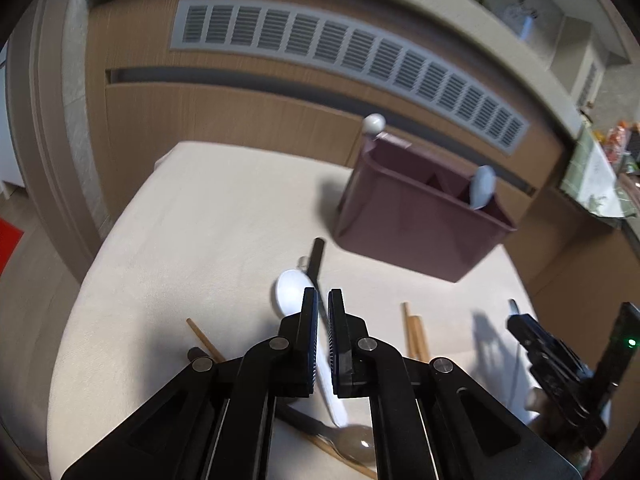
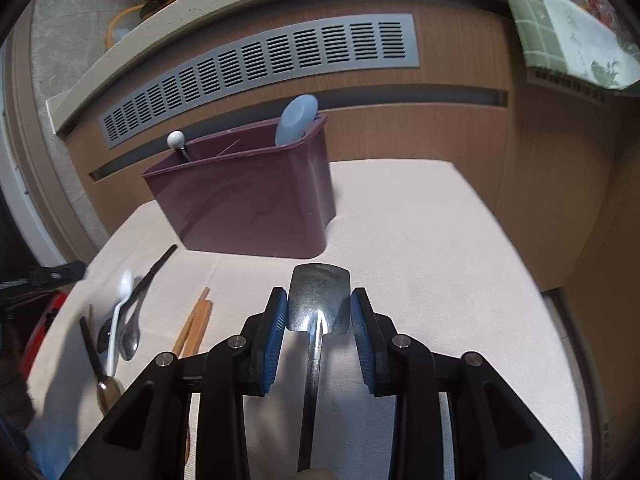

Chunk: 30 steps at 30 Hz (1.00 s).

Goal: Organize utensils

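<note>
A maroon utensil caddy (image 1: 420,216) (image 2: 248,200) stands on the cloth-covered table (image 1: 192,220) (image 2: 420,240); a pale blue spoon (image 1: 482,186) (image 2: 296,120) and a white-knobbed utensil (image 1: 374,123) (image 2: 176,139) stand in it. My left gripper (image 1: 323,304) is shut on the handle of a white spoon (image 1: 290,292), above a black-handled utensil (image 1: 316,258). My right gripper (image 2: 319,304) is open around a metal spatula (image 2: 319,300) lying on the cloth. In the right wrist view the white spoon (image 2: 120,312) lies among dark spoons.
Wooden chopsticks (image 1: 414,332) (image 2: 196,320) lie between the two piles. A brown spoon (image 1: 356,444) (image 2: 107,390) lies at the near edge. A wooden counter front with a grey vent (image 1: 348,52) (image 2: 256,64) stands right behind the table. The right gripper shows in the left wrist view (image 1: 560,364).
</note>
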Available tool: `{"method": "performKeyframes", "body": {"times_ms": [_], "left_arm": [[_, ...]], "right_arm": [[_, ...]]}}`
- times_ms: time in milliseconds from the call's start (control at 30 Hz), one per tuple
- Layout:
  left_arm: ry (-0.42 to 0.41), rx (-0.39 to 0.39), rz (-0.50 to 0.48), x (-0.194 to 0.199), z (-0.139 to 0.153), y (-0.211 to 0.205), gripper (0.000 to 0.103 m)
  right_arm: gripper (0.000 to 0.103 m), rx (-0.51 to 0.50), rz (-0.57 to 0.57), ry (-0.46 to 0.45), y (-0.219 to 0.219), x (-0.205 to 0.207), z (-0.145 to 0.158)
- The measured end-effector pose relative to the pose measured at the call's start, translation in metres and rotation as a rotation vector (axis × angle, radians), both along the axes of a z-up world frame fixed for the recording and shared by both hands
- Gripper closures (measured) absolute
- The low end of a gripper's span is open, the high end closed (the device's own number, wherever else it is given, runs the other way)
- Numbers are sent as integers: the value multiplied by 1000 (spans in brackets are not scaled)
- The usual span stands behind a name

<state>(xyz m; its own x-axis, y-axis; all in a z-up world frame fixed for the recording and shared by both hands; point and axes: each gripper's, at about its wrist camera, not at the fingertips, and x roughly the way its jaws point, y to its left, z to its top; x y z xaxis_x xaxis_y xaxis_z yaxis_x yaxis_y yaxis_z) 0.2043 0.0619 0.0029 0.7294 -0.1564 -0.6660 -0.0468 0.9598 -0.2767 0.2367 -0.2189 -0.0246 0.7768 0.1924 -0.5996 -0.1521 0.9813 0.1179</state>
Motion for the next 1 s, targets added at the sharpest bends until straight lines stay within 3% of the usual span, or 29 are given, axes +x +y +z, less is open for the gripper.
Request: {"method": "performKeyframes", "body": {"times_ms": [133,400,433,500,567,667,767,867,1000], "left_arm": [[-30,24,-14,-15,8,-4,98],[48,5,32,-21,-15,4,91],[60,-17,35,-21,-19,7,88],[70,-59,35,-24,-25,11,60],[70,-86,21,-28,-31,15,40],[74,-75,2,-29,-37,14,23],[105,-56,-26,-23,-40,7,22],[129,-8,13,-20,-43,5,26],[150,-49,42,-12,-47,10,36]], "right_arm": [[73,-20,-2,-29,3,-13,11],[74,-92,26,-89,12,-49,33],[74,-105,31,-98,13,-53,34],[74,-122,37,-113,15,-59,36],[75,-134,48,-119,18,-63,37],[78,-134,63,-101,19,-61,35],[79,-131,66,-70,20,-57,26],[79,-128,70,-53,21,-56,20],[79,-144,83,-32,22,-56,14]]}}
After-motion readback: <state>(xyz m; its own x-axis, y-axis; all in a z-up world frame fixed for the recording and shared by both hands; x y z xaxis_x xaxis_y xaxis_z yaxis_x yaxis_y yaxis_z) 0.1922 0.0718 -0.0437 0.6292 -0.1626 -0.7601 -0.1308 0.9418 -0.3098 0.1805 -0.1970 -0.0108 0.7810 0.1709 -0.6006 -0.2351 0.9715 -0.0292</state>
